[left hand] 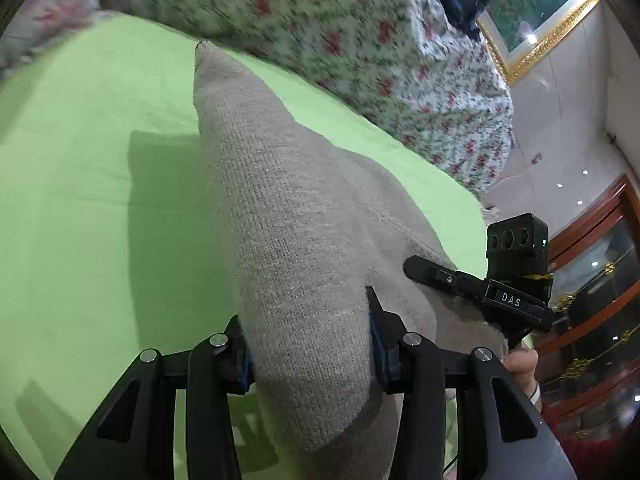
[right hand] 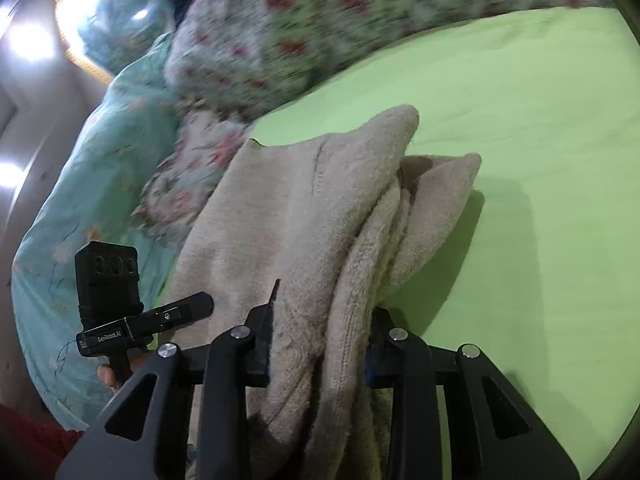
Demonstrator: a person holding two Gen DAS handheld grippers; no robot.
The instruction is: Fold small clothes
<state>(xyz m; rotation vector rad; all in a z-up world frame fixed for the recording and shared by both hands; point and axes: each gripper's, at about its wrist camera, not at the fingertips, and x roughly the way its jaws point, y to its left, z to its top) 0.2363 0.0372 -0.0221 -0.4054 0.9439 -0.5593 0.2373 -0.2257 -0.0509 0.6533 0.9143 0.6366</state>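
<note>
Black right gripper (left hand: pixel 416 268) reads "DAS", gripping beige knit (left hand: pixel 288 220).

A bed (left hand: pixel 100 168) under a lime-green sheet, with a beige garment on it.

The green sheet (right hand: pixel 540 160) lies smooth and nearly flat across the bed, showing only faint creases. A beige knit garment (left hand: pixel 288 216) reaches out over it, its far pointed corner toward the bedding at the back; in the right wrist view its fleecy layers (right hand: pixel 320 200) bunch into folds and cast a shadow on the sheet beside them. Along the far edge of the sheet lies a floral quilt (left hand: pixel 340 24) with red flowers, blurred. Next to it, in the right wrist view, sits a turquoise printed quilt (right hand: pixel 132 100).
</note>
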